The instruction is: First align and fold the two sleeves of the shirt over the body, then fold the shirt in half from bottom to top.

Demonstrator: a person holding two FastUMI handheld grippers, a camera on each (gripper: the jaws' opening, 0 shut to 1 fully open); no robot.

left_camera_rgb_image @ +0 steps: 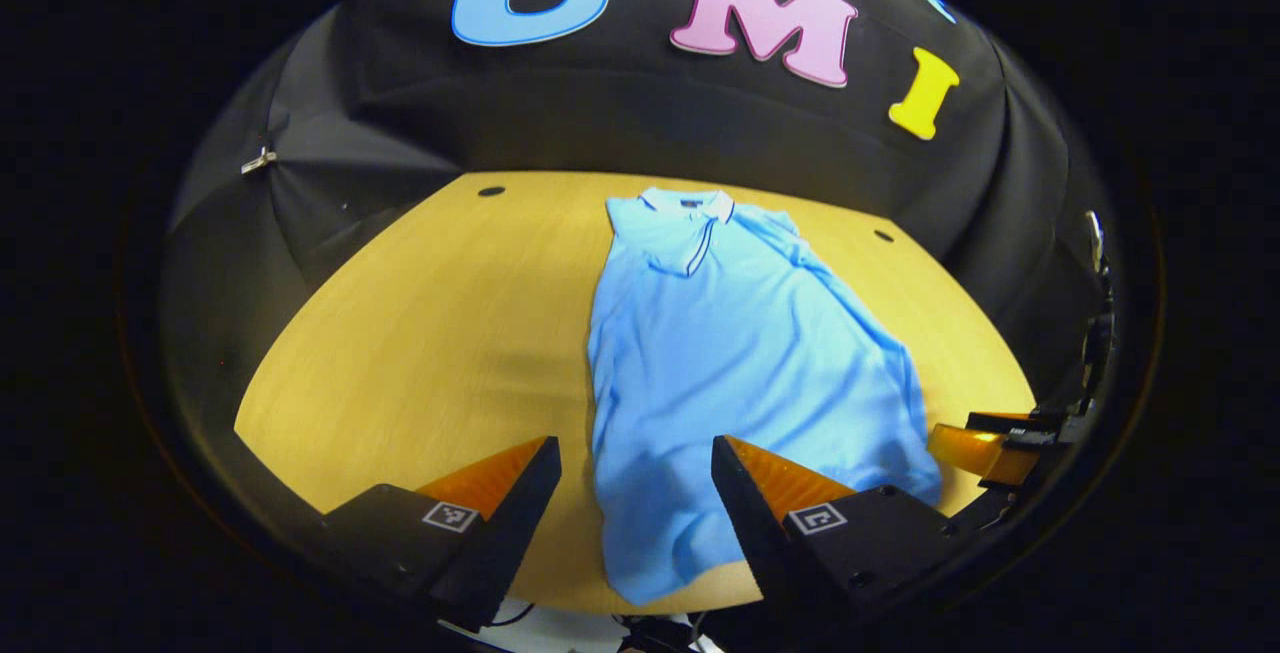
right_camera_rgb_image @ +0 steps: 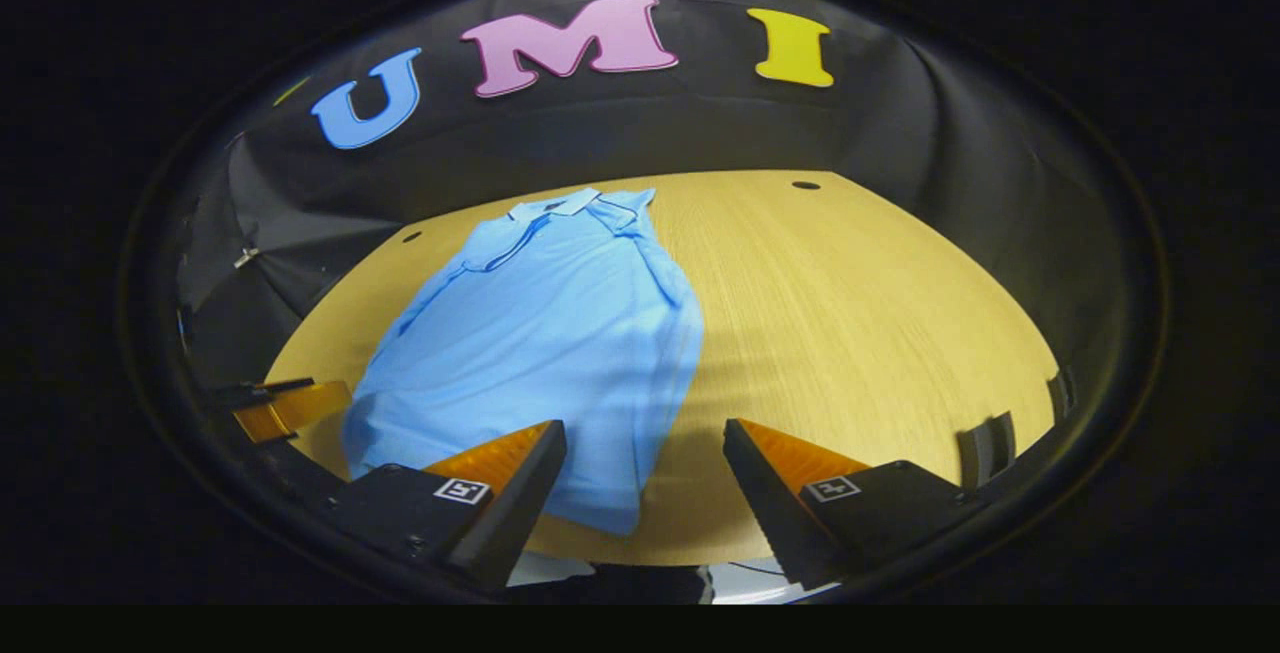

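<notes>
Nearest the camera in the left gripper view, the left gripper [left_camera_rgb_image: 635,473] hangs with its jaws wide apart and nothing between them, above the lower left corner of the light blue short-sleeved polo shirt [left_camera_rgb_image: 720,353]. In the right gripper view the right gripper [right_camera_rgb_image: 645,458] is the same: jaws wide, empty, above the shirt's lower right corner [right_camera_rgb_image: 600,503].

The shirt lies flat on the pale wooden table [left_camera_rgb_image: 440,333], collar [left_camera_rgb_image: 690,205] toward the far wall and hem at the near edge. It looks like a narrow rectangle with no sleeve spreading out at either side, so I judge that both sleeves are already folded over the body. The step in hand is then the last one, the fold from bottom to top.

For this, each gripper should come down on its own hem corner and pinch all cloth layers together. Then both should lift at the same height and carry the hem toward the collar. If one corner is taken thinner than the other, the folded sleeves may slip out.
</notes>
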